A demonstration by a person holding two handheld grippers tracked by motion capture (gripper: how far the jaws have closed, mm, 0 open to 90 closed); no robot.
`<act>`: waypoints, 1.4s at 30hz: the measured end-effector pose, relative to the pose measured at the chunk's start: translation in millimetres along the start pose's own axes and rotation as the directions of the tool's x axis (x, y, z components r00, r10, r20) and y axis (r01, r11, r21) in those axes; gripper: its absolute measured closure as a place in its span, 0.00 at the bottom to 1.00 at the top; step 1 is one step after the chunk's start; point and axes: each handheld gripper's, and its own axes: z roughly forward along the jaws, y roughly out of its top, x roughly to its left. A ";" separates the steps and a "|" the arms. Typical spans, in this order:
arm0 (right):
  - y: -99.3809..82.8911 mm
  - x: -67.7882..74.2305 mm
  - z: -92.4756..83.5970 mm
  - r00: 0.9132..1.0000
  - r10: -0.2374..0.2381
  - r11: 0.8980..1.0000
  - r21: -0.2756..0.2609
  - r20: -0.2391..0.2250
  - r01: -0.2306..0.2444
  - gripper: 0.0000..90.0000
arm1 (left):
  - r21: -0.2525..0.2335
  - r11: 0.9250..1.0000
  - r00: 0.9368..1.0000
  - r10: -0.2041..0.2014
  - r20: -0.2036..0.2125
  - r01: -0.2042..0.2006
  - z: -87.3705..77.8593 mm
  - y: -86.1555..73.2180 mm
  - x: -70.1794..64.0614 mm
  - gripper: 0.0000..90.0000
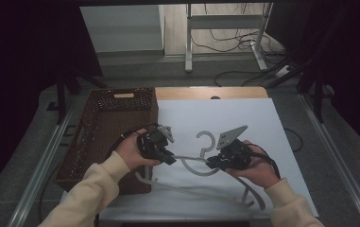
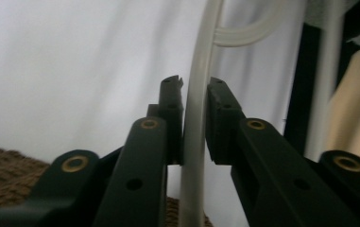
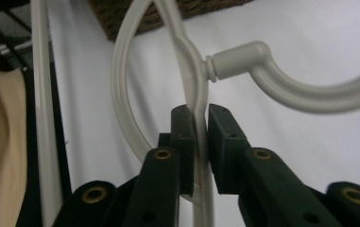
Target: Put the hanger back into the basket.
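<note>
Both your left tongs (image 1: 167,158) and right tongs (image 1: 211,164) pinch the pale grey plastic hanger (image 1: 205,147) over the white counter (image 1: 262,127), beside the brown wicker basket (image 1: 103,124). Keep both grips firm and lift it level.

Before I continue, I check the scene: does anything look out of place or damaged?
Nothing looks damaged. The white plastic hanger is held above the white sheet, its lower bar overhanging the brown wicker basket.

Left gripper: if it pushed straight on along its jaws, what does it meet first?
Probably the right gripper. The left gripper, shut on the hanger arm, points across the white sheet at it; depth is unclear.
</note>
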 end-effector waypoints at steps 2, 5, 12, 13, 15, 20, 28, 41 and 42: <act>-1.2 -3.0 -1.7 1.000 0.022 1.000 -0.018 0.005 -0.022 0.87 | -0.012 1.000 1.000 0.012 -0.014 -0.012 -1.8 0.9 -3.7 0.90; -2.6 -5.0 -2.9 0.999 0.039 0.999 -0.027 0.000 -0.039 0.86 | -0.022 0.999 0.999 0.024 -0.034 -0.025 -2.6 1.5 -7.0 0.91; -4.7 -8.9 -5.6 0.997 0.071 0.995 -0.070 -0.018 -0.072 0.81 | -0.077 0.996 0.998 0.033 -0.049 -0.037 -8.9 -0.4 -9.8 0.91; -5.0 -9.5 -6.7 0.997 0.078 0.993 -0.082 -0.026 -0.080 0.79 | -0.085 0.996 0.998 0.032 -0.050 -0.036 -9.7 -0.7 -10.2 0.91; -5.6 -10.8 -9.4 0.995 0.087 0.990 -0.107 -0.039 -0.090 0.77 | -0.097 0.995 0.998 0.028 -0.056 -0.033 -11.6 -1.5 -10.8 0.91; -7.2 -14.2 -15.9 0.992 0.107 0.982 -0.147 -0.065 -0.116 0.64 | -0.119 0.993 0.997 0.014 -0.073 -0.023 -17.9 -4.8 -11.2 0.91; -20.8 -31.4 -47.0 0.977 0.208 0.931 -0.299 -0.041 -0.210 0.44 | -0.183 0.983 0.995 -0.028 -0.101 0.009 -33.1 -15.8 -8.8 0.91; -68.3 -63.5 -81.3 0.924 0.383 0.834 -0.432 0.006 -0.342 0.42 | -0.302 0.953 0.985 -0.073 -0.153 0.023 -70.8 -33.7 -8.4 0.91; -71.3 -64.8 -82.0 0.921 0.389 0.832 -0.435 0.014 -0.345 0.42 | -0.310 0.950 0.985 -0.078 -0.156 0.026 -74.2 -35.4 -8.0 0.91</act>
